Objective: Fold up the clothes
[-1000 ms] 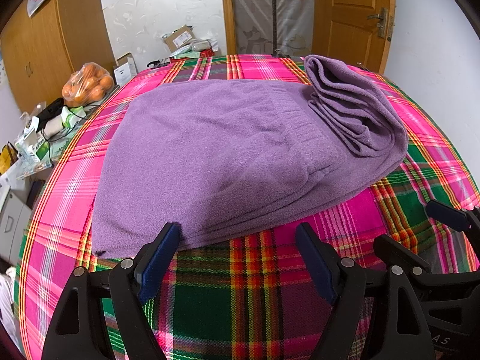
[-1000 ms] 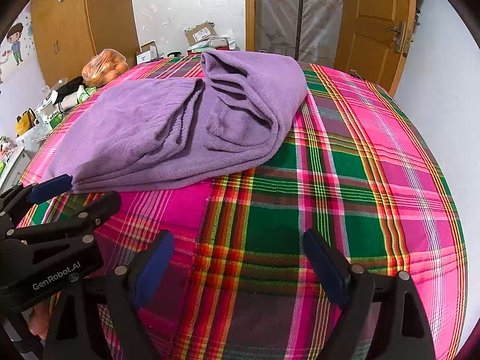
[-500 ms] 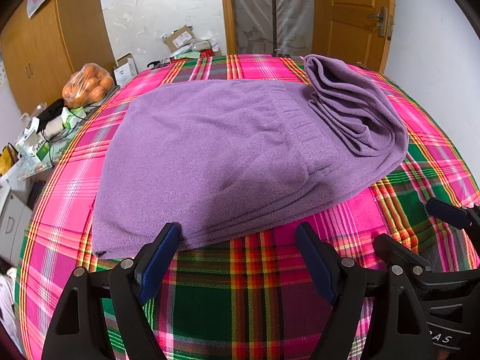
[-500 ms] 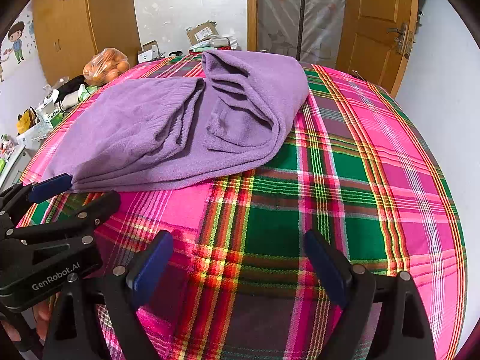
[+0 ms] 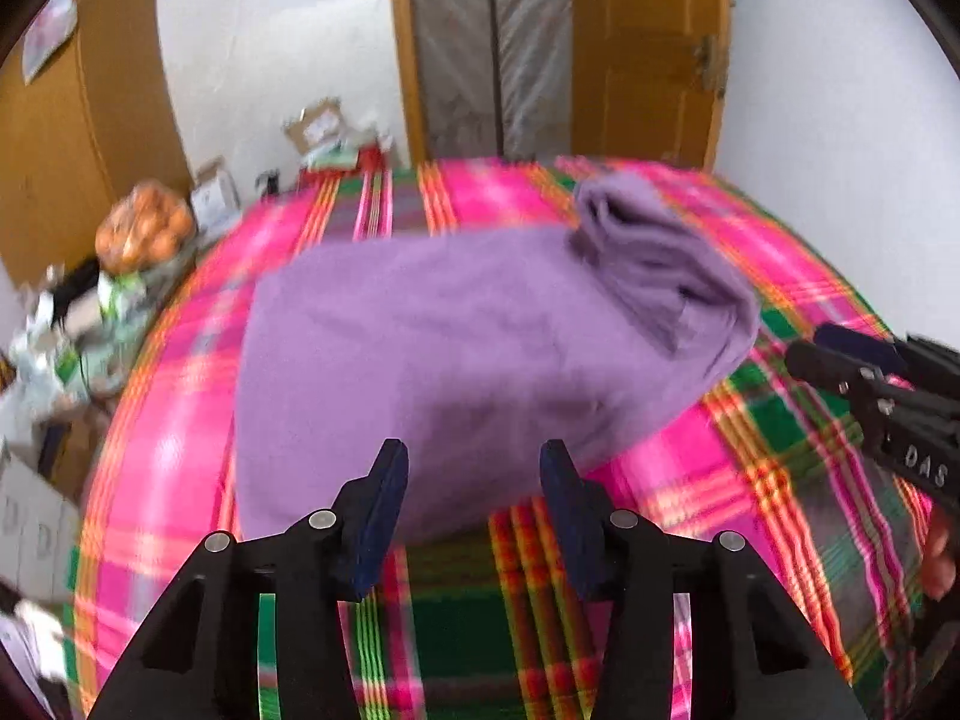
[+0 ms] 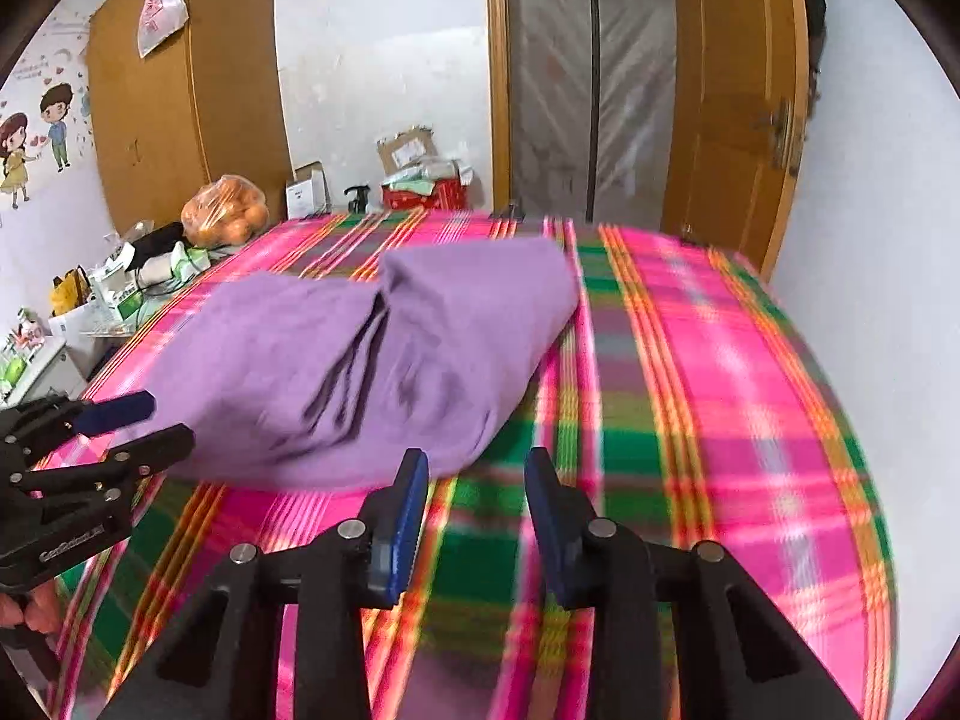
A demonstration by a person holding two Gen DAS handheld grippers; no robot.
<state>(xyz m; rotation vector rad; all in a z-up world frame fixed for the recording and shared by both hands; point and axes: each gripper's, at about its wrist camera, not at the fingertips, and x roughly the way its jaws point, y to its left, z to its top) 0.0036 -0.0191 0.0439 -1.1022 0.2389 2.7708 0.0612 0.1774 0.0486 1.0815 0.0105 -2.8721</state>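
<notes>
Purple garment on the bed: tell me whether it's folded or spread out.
Folded. The purple garment lies as a compact stack on the plaid bedspread, with layered edges showing along its middle fold and one end doubled over the rest.

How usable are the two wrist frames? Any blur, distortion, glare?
Left wrist view: motion blur smears the purple garment, the plaid sheet and the bag of oranges; the left gripper stays crisp. Right wrist view: sheet stripes streak, the far wall is fairly sharp, the right gripper is sharp. Both show fisheye bending and dark corners; no harsh glare.
</notes>
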